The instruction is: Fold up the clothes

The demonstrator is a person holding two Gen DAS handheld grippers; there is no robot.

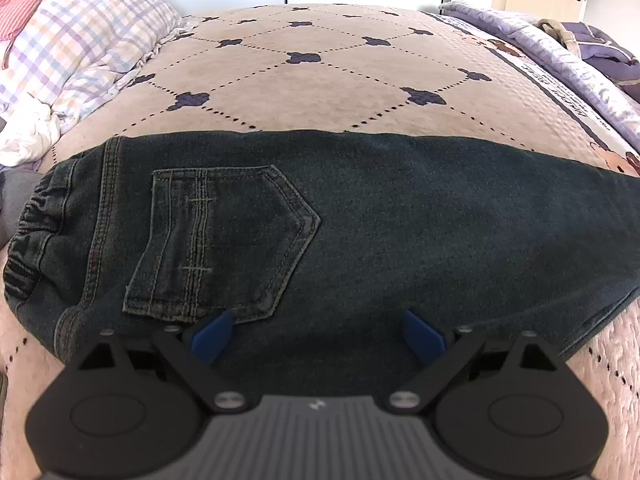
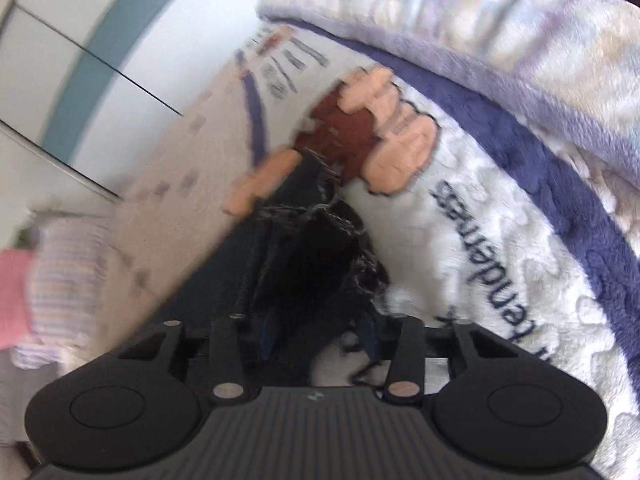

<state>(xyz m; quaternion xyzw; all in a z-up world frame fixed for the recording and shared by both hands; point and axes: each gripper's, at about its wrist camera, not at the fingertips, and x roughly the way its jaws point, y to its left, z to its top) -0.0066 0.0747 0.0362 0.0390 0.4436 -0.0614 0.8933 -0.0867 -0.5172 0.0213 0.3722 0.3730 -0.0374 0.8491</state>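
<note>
A: Where are the jeans (image 1: 360, 220)?

B: Flat across the near side of the bed (image 1: 320, 76), waistband to the left, back pocket (image 1: 224, 240) facing up. A checked pillow (image 1: 88, 36) sits at the far left.

A: And the left gripper (image 1: 318, 334)?

B: Jaws spread wide, blue fingertips (image 1: 212, 336) over the denim's near edge, clasping nothing.

A: The right gripper (image 2: 316, 336)?

B: That view is blurred. Its jaws are drawn in around the frayed dark hem (image 2: 320, 264) of the jeans, pinching it, above a white blanket (image 2: 500, 260) with printed lettering.
</note>
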